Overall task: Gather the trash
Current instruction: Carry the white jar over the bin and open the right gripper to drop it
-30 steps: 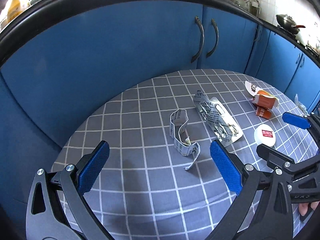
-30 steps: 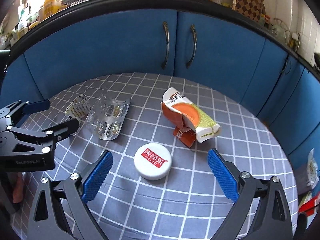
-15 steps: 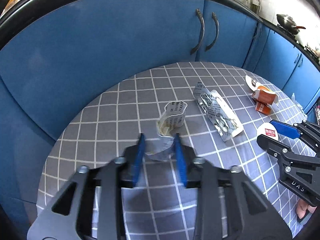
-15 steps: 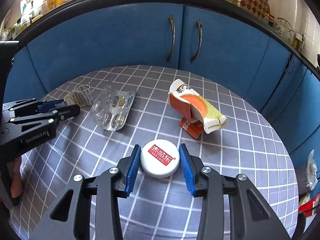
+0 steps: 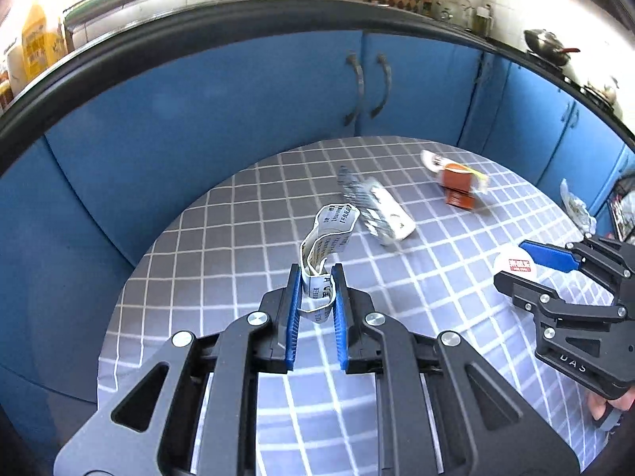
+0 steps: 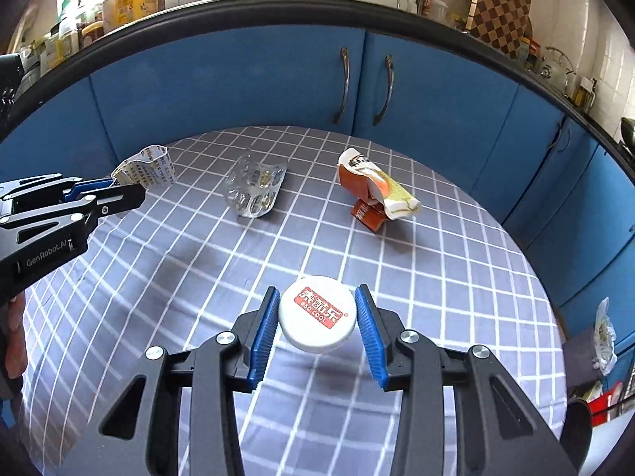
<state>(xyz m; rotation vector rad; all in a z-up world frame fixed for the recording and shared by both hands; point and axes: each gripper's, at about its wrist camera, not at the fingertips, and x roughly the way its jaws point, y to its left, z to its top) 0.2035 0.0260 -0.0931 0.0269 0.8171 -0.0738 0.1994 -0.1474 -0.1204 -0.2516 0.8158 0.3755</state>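
Left wrist view: your left tongs (image 5: 315, 277) have gone from wide open to clamped on the paper strip (image 5: 326, 246), which now hangs lifted off the tabletop (image 5: 222, 246), nearer you than the blister pack (image 5: 375, 210). Your right tongs (image 6: 316, 309), open a second ago, have closed on the white cap (image 6: 316, 314) and raised it too; its shadow sits below it. So two pieces are in hand, ready to carry off. The blister pack and, right of it, the orange wrapper (image 6: 375, 190) remain to be collected.
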